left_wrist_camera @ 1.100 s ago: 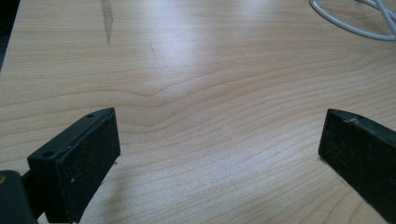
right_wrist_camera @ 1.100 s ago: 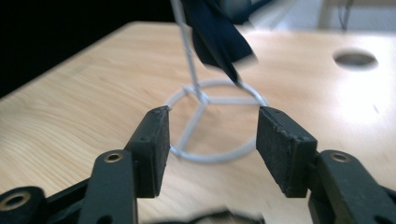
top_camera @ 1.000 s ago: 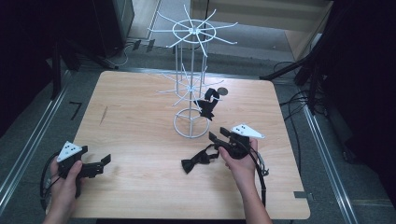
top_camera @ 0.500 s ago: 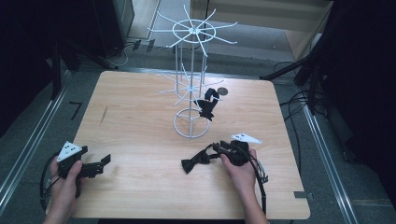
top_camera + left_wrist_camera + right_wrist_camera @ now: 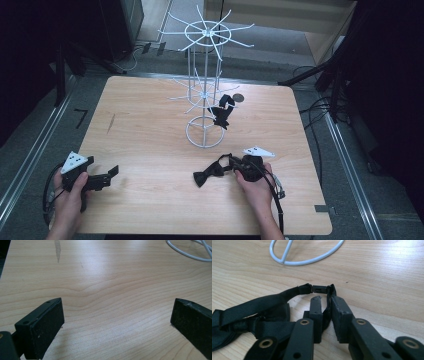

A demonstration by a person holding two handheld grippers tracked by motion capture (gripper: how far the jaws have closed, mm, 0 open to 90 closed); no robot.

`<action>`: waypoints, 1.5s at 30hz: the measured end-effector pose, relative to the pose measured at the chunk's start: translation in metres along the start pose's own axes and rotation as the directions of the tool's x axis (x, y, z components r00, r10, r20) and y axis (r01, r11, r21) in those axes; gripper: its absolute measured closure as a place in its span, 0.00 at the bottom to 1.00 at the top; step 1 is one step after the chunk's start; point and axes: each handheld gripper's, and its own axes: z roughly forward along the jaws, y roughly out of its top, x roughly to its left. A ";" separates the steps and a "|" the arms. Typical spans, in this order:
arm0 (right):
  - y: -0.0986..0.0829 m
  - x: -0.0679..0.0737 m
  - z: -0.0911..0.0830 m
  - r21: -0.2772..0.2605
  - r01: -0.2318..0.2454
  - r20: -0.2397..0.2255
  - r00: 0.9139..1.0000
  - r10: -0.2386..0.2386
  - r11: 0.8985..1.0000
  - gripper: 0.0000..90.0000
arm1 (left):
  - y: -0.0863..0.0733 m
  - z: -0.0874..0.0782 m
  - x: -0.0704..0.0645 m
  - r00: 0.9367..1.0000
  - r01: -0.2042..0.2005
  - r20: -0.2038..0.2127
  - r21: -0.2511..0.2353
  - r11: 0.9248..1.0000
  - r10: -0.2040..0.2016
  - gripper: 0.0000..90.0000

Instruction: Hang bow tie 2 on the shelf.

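One light wooden table (image 5: 150, 130) carries one white wire display stand (image 5: 205, 90) with two tiers of spokes and a ring base, and two black fabric bow ties. One bow tie (image 5: 212, 172) lies flat on the wood near the front edge, in front of the stand's ring base and apart from it; the other bow tie (image 5: 220, 112) hangs from a lower spoke of the stand, above the ring. A small dark round object (image 5: 238, 98) lies behind the stand; what it is I cannot tell.

Two grippers are in hand. The right gripper (image 5: 235, 167) sits at the right end of the flat bow tie, held by the right hand (image 5: 255, 187). The left gripper (image 5: 107, 175) rests low at the front left corner of the table, well apart from both ties, held by the left hand (image 5: 70, 192).

The high view does not make out the jaws — the gripper views do. In the right gripper view the right gripper (image 5: 327, 300) is clamped on the thin black strap (image 5: 328, 307) of the bow tie (image 5: 249, 315), just beside the strap's small black clasp (image 5: 319, 288), with part of the stand's ring base (image 5: 307, 255) beyond. In the left gripper view the left gripper (image 5: 116, 315) is spread wide with bare wood between the jaws, which touch nothing — a curve of the white ring (image 5: 187, 252) shows at the top right corner.
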 end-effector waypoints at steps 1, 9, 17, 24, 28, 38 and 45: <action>0.000 0.000 0.000 0.000 0.000 0.000 1.000 0.000 1.000 0.90 | 0.000 0.000 0.000 1.000 0.000 0.000 0.001 1.000 0.000 0.00; 0.000 0.002 -0.004 -0.006 0.028 0.000 1.000 -0.028 1.000 1.00 | 0.000 0.000 0.000 1.000 0.001 0.000 0.000 1.000 -0.001 0.00; 0.007 0.010 -0.018 -0.105 0.080 0.005 0.997 -0.080 0.991 1.00 | 0.000 0.000 0.000 1.000 0.000 0.000 0.000 1.000 0.000 0.00; 0.013 0.019 -0.030 -0.178 0.121 0.007 0.993 -0.121 0.977 1.00 | 0.000 0.000 0.000 1.000 -0.001 0.001 0.000 1.000 0.001 0.00; 0.019 0.028 -0.040 -0.235 0.142 0.004 0.989 -0.145 0.962 1.00 | 0.000 0.000 0.000 1.000 -0.001 0.001 -0.001 1.000 0.001 0.00; 0.032 0.045 -0.062 -0.329 0.195 0.005 0.979 -0.205 0.924 1.00 | 0.000 0.000 0.000 1.000 -0.001 0.000 0.002 1.000 0.001 0.00; 0.039 0.050 -0.071 -0.366 0.209 0.010 0.975 -0.221 0.907 1.00 | 0.000 0.000 0.000 1.000 -0.001 -0.001 0.002 1.000 0.001 0.00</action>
